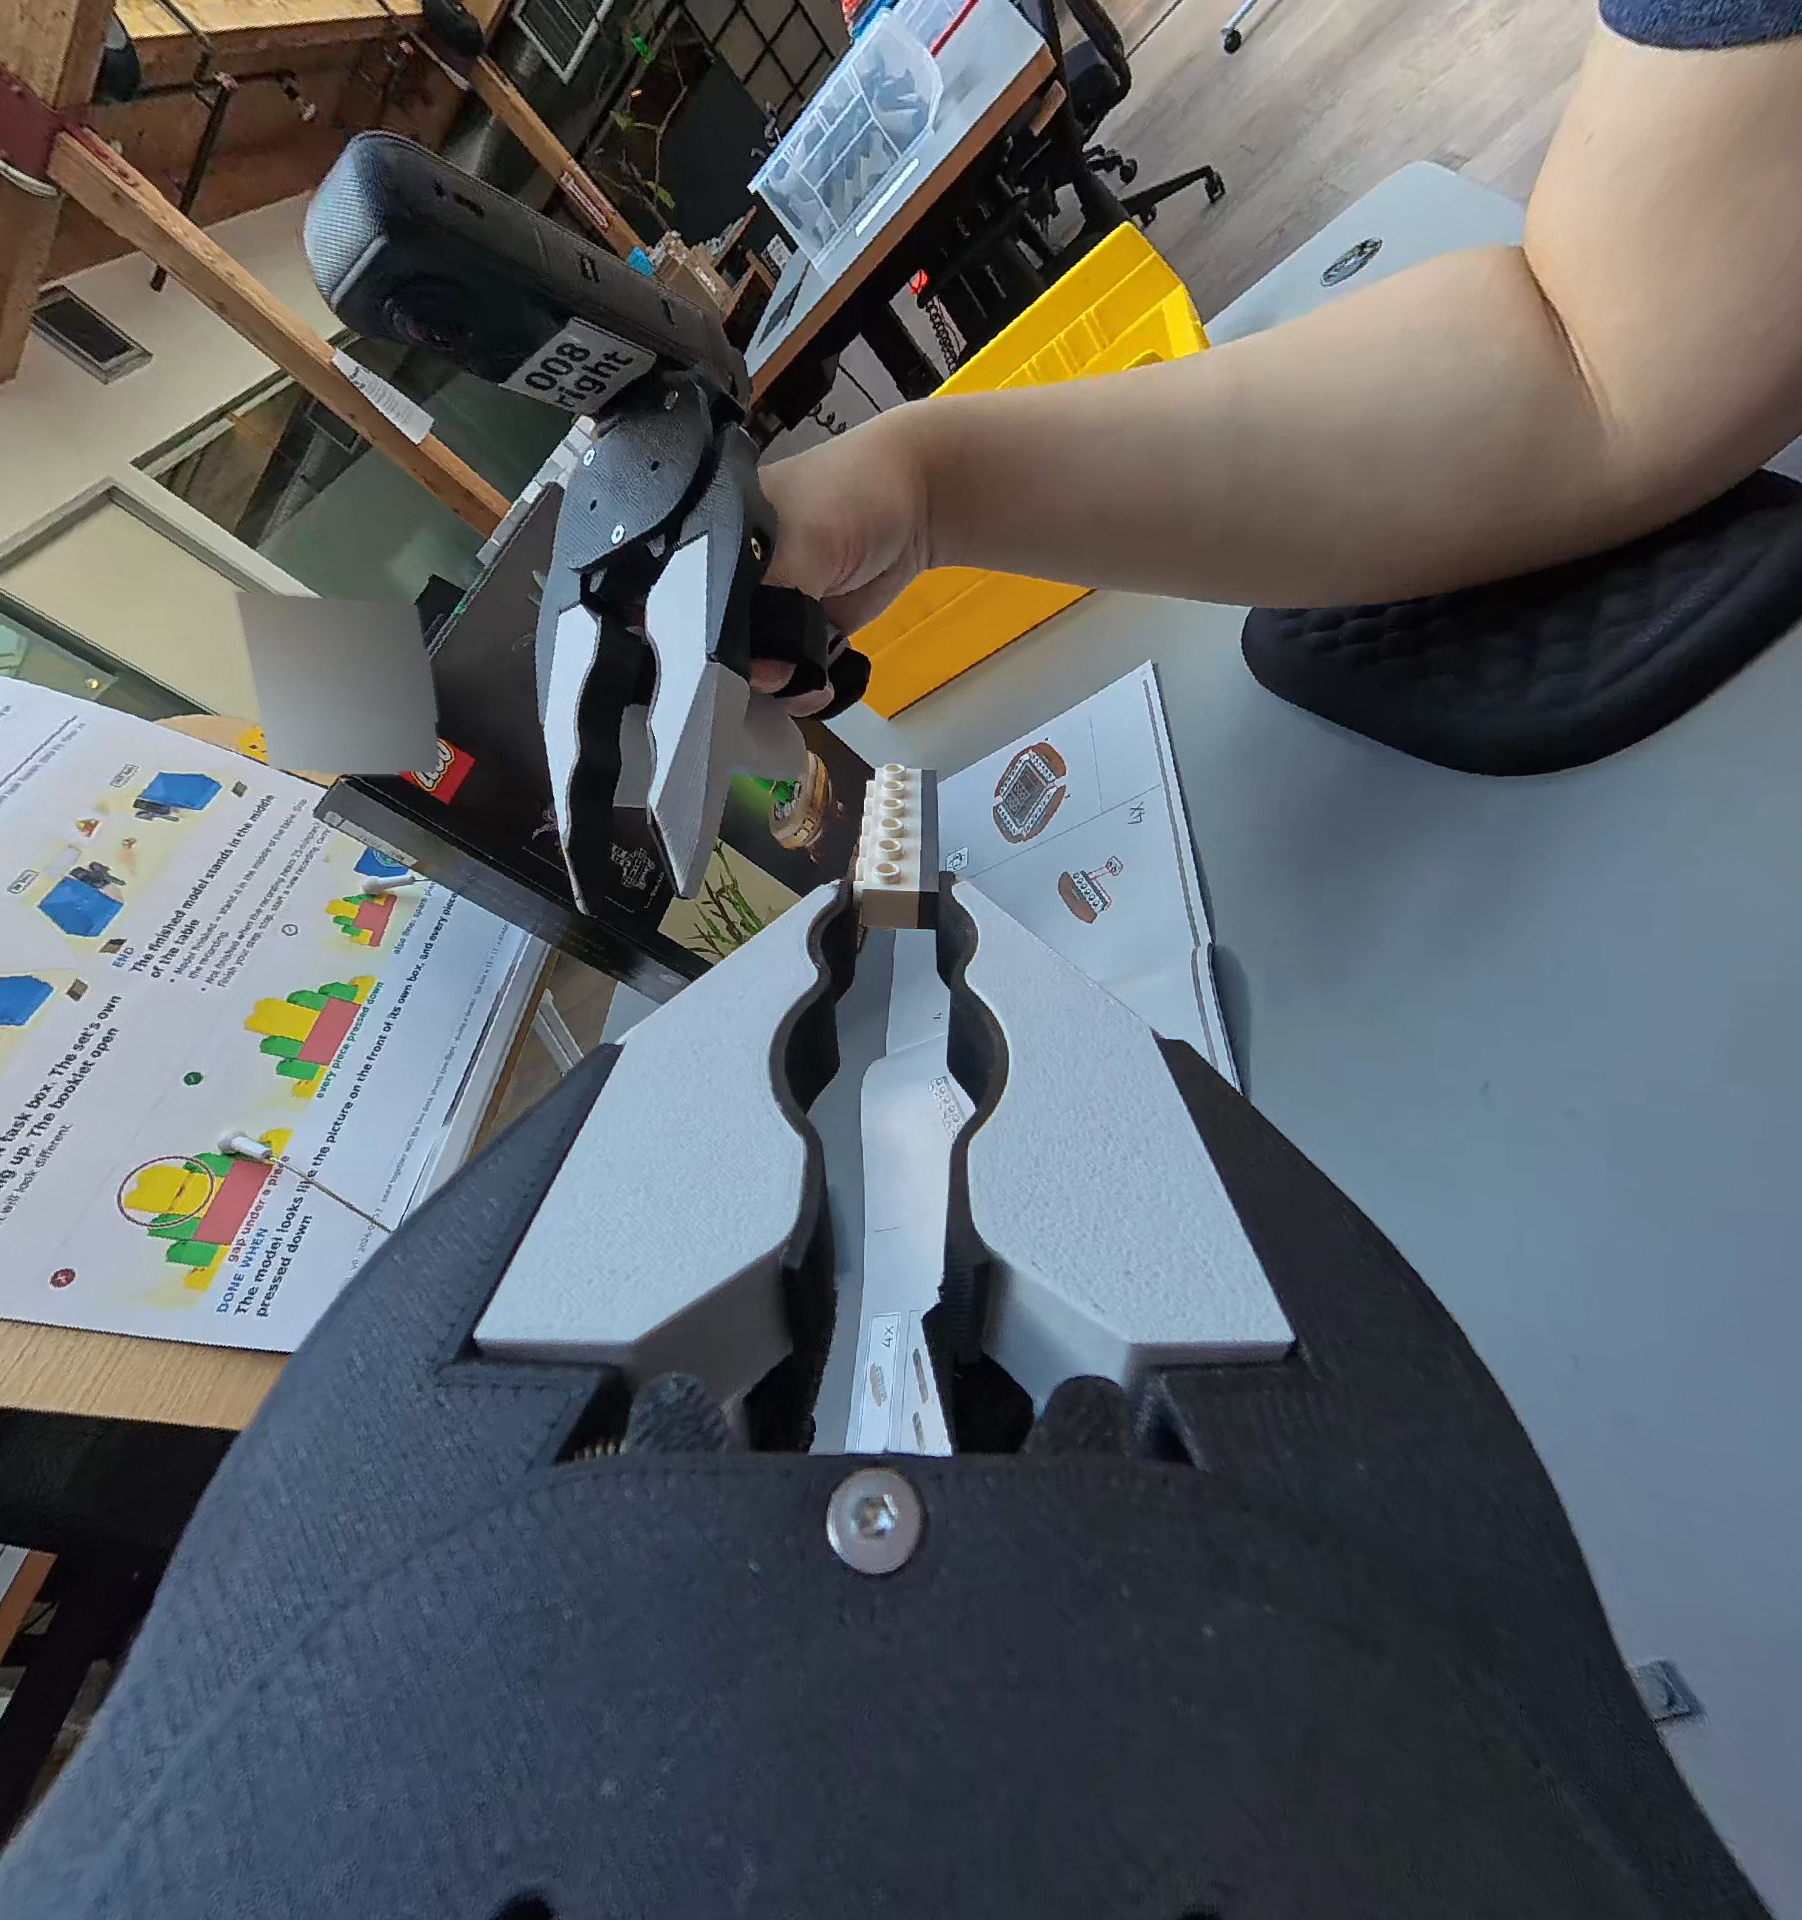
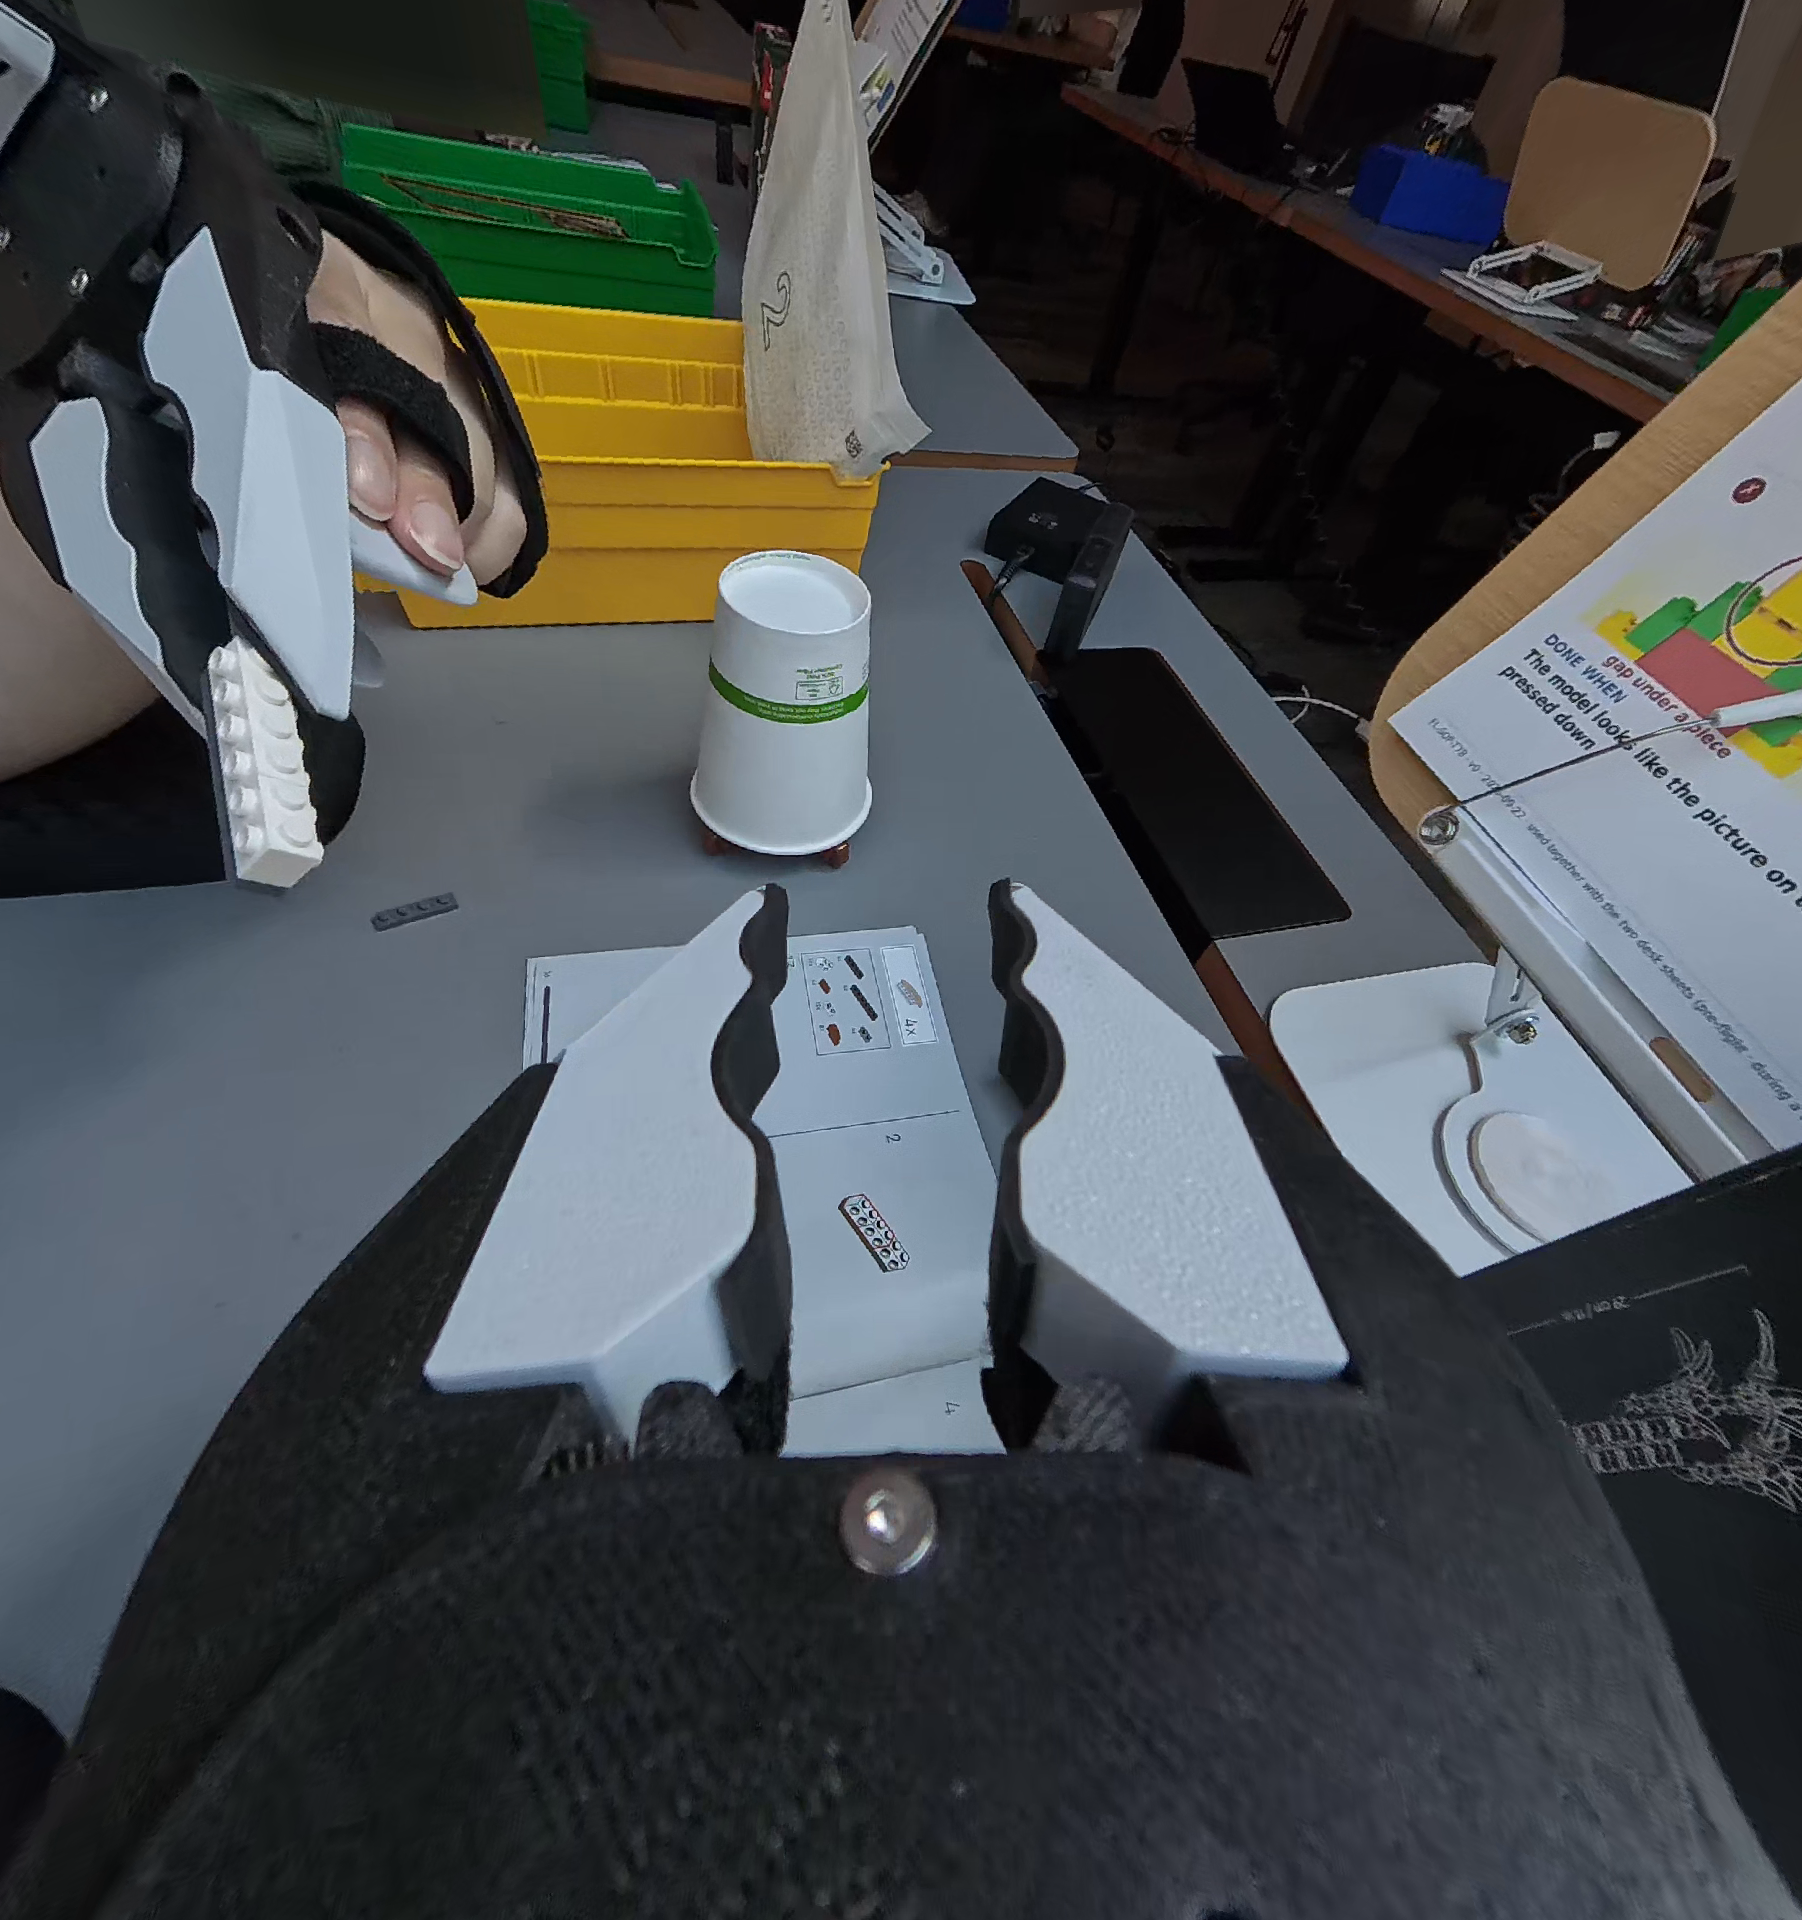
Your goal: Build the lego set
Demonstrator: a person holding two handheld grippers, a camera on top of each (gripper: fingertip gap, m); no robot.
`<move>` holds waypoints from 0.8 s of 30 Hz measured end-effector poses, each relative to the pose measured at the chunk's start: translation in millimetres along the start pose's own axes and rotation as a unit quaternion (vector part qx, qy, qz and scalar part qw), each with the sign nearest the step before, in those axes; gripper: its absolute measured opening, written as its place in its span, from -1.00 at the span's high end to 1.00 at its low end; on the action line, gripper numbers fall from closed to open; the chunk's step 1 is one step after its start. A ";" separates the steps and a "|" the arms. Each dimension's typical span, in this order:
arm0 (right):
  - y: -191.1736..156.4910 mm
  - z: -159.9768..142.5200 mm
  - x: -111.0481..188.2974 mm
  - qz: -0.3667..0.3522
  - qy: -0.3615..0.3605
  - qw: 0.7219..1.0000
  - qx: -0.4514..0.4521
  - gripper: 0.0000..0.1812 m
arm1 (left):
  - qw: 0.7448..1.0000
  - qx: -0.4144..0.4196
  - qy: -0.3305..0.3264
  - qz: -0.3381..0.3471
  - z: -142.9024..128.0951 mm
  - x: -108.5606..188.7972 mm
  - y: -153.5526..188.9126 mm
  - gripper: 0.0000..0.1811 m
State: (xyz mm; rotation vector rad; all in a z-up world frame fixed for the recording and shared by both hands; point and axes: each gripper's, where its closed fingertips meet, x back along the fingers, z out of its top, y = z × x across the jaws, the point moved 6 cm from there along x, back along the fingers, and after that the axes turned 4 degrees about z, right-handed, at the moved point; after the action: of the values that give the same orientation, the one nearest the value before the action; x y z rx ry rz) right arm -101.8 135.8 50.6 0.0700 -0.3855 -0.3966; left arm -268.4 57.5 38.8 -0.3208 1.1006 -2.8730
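The left gripper (image 1: 897,896) holds a long white studded plastic brick (image 1: 895,836) at the tips of its jaws, raised above the grey bench (image 1: 1499,1039); the jaws are closed narrowly on one end of the brick, and the brick projects forward from them. In the right wrist view, the same brick (image 2: 258,769) appears at upper left, with its row of studs facing the camera. The right gripper (image 2: 889,902) is empty, with its jaws set wide apart above the open white instruction booklet (image 2: 881,1143), which lies flat on the bench. A small dark grey studded plate (image 2: 415,911) lies on the bench just left of the booklet. An upturned white paper cup with a green band (image 2: 783,707) stands beyond the booklet, resting on a brown studded piece (image 2: 720,844) that shows at the cup rim. Behind the cup sits a yellow plastic bin (image 2: 627,457), with a white paper parts bag (image 2: 824,281) standing upright in it. A black set box (image 1: 523,748) and a printed guide sheet on a board (image 2: 1686,748) stand at the far side of the bench.
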 end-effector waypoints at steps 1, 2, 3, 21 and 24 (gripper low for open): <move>-0.6 -0.1 -1.4 0.003 0.000 1.000 0.000 0.58 | 1.000 0.000 0.000 0.002 0.2 1.2 -0.8 0.86; -1.2 -0.4 -2.7 0.006 -0.001 1.000 -0.002 0.58 | 1.000 0.000 0.000 0.003 0.0 2.4 -1.6 0.86; -1.9 -0.7 -3.7 0.011 -0.001 1.000 -0.005 0.58 | 1.000 -0.001 -0.002 0.004 -0.3 3.6 -2.0 0.86; -13.8 0.9 -5.3 0.055 0.005 0.998 0.004 0.57 | 1.000 -0.012 -0.019 0.009 -2.2 10.5 -4.8 0.86; -22.4 5.0 -0.3 0.100 0.026 0.995 -0.014 0.57 | 0.999 -0.015 -0.026 0.013 -4.4 10.2 -5.5 0.86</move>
State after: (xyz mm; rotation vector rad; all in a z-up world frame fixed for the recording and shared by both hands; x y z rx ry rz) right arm -112.1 115.4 51.9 0.0136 -0.3319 -0.2024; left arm -279.2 63.3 41.1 -0.3766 1.1321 -2.8120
